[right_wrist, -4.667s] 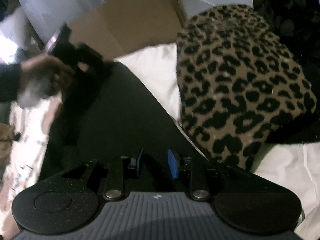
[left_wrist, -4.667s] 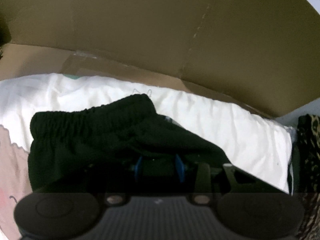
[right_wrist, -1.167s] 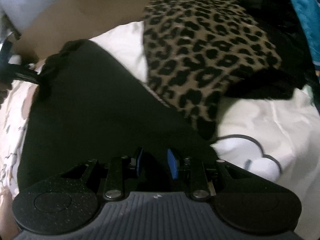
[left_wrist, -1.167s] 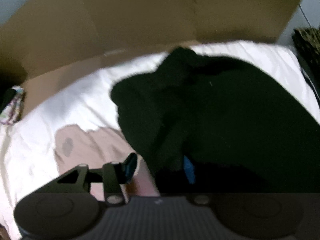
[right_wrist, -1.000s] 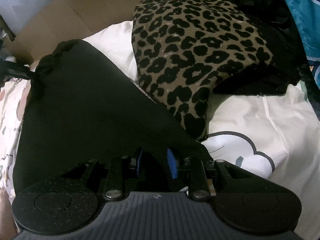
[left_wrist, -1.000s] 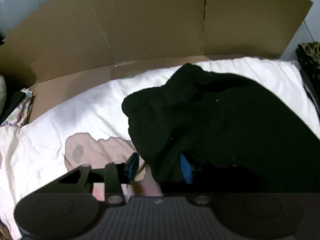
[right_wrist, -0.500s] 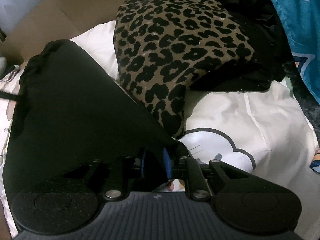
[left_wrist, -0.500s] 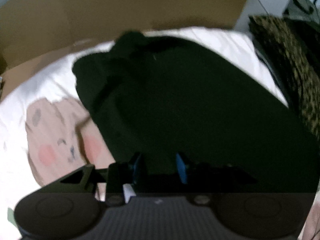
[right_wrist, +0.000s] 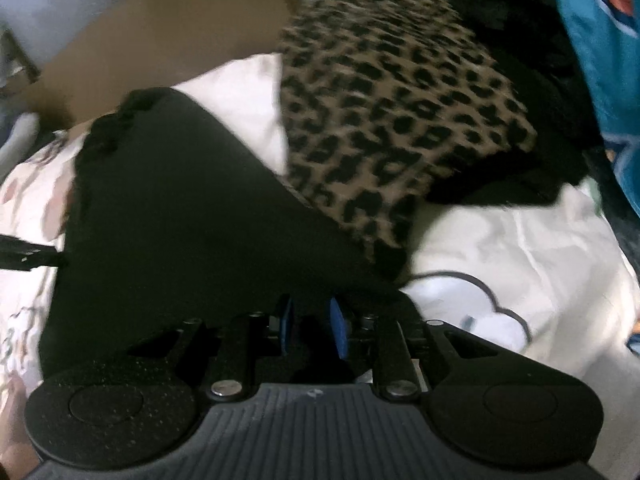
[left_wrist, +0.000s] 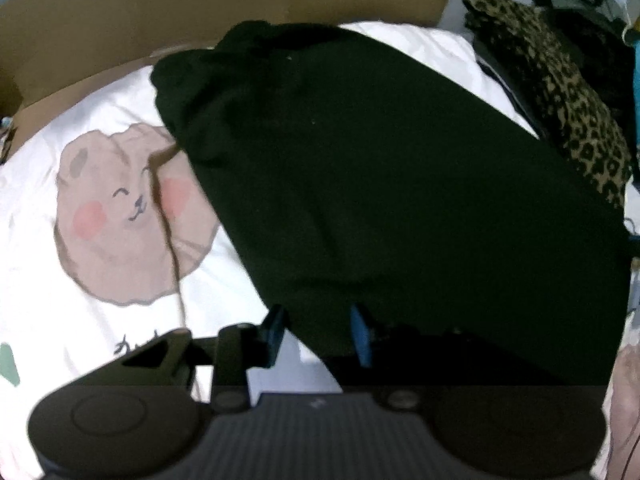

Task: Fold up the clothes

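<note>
The garment (left_wrist: 380, 184) spread ahead of both sets of jaws is plain black. The sheet (left_wrist: 48, 280) under it is white, printed with a dusty-pink cartoon face (left_wrist: 120, 216) with rosy cheeks. Beyond the right jaws lies a tan leopard-print cloth (right_wrist: 392, 112) with black spots, a teal fabric (right_wrist: 600, 40) and brown cardboard (right_wrist: 168, 28).

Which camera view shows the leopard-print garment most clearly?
The right wrist view: the leopard-print garment fills its upper middle, lying on the white bedding beside the black garment, though slightly blurred. The left wrist view shows only a narrow, darker strip of it at the right edge.
</note>
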A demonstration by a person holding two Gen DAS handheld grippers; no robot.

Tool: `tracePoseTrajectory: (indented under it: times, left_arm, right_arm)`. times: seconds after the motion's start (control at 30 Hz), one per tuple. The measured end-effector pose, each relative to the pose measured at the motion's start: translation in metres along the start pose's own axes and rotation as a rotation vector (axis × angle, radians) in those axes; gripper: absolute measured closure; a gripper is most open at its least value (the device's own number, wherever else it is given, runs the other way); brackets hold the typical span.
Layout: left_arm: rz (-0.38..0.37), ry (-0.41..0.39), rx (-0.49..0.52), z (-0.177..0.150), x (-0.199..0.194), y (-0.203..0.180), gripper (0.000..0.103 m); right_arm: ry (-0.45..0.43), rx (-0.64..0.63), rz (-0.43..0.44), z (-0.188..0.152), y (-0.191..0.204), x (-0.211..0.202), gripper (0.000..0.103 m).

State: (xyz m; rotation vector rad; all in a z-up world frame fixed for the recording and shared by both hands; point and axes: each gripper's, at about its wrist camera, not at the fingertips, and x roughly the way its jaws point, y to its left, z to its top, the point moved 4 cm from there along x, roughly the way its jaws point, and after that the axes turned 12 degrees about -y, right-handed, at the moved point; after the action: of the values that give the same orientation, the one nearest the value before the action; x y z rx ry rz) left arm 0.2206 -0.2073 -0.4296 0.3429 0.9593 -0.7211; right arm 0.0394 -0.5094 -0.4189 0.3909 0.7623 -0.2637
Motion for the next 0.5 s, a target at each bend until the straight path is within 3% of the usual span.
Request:
tracePoseTrajectory:
  times: [0.27,0.5]
  left_arm:
    - [-0.06,0.053,-0.05,-0.012,0.008,-0.01,0.065]
    - [-0.039,0.089,-0.019,-0.023,-0.002,-0.004,0.062]
  right_arm:
    - [0.01,-0.009,0.079,0.001,0.031,0.006,0.074]
    - [0.064,-0.028,0.135,-0.012,0.054,0.022,0.07]
